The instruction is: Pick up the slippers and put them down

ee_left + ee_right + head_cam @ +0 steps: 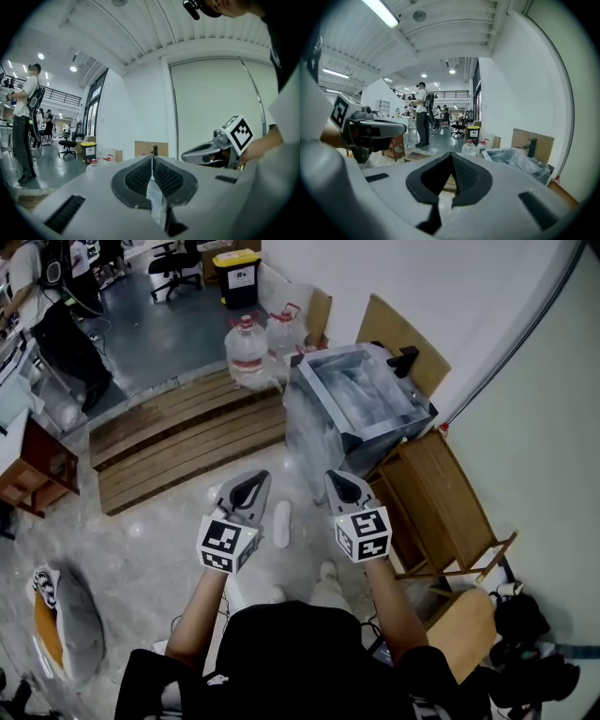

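Lying on the grey floor (pixel 141 549), one white slipper (pixel 281 523) shows in the head view between the left gripper (pixel 251 486) and the right gripper (pixel 345 486). Its long axis points away from the person, toward the wooden pallet (pixel 178 442). Neither gripper touches it; both are held above the floor. The left fingers (pixel 136 178) and the right fingers (pixel 468 176) are each pressed together on nothing. The label on the yellow bin (pixel 236 263) is too small to read.

My left gripper (pixel 261 476) and right gripper (pixel 333 476) are grey with black pads (pixel 140 176). Cubes (pixel 225 545): black-and-white square markers. Slipper (pixel 281 523): white. Bin (pixel 236 276): black, yellow lid.
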Motion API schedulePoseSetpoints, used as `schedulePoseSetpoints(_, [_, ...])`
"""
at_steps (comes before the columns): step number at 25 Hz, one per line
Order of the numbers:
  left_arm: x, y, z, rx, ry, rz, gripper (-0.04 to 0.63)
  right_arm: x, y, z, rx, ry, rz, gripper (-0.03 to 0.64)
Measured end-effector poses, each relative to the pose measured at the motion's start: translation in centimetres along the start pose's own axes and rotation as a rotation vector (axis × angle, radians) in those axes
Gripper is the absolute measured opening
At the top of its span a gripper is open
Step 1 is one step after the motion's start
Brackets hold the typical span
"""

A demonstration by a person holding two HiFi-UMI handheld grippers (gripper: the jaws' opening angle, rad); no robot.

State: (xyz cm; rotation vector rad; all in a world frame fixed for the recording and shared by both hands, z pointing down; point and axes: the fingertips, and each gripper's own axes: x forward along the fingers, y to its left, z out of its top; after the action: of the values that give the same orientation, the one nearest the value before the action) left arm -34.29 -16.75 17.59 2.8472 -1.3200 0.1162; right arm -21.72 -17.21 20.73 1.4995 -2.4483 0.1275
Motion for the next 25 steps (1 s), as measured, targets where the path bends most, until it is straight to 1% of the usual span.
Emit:
schedulePoseSetpoints(5, [-1.0,-0.5,0.0,-0.003,-0.008,-0.027,0.011,-1.1,1.1,-0.1,-0.010,0.005,-0.032,-0.012])
schedulePoseSetpoints(9, [-1.5,-1.3,0.8,-0.005,-0.028,-0.054,0.011,-2.1,1.3,0.4,-0.013,0.002,-0.045,-0.012])
schedulePoseSetpoints(16, [-0.8,-3.5,1.9,0.002,-0.038,-0.061,0.011,-4.4,-0.4,1.1,0.000,-0.033,-0.068,-0.012])
schedulePoseSetpoints(18, [-0.9,-4.2,2.1,-0.014,-0.032,-0.061,0.011,-5.2,-0.6,1.1,-0.001,-0.033,-0.064,-0.012])
schedulePoseSetpoints(21, [-1.1,-5.9,2.5,-0.063,-0.003,-0.060,0.011,-6.1,-0.8,1.1,-0.016,-0.027,-0.050,-0.012])
schedulePoseSetpoints(25, [-0.7,-7.8,2.5,-0.060,0.006,-0.051,0.011,-7.3,-1.6,1.1,-0.011,-0.035,-0.034,-0.012])
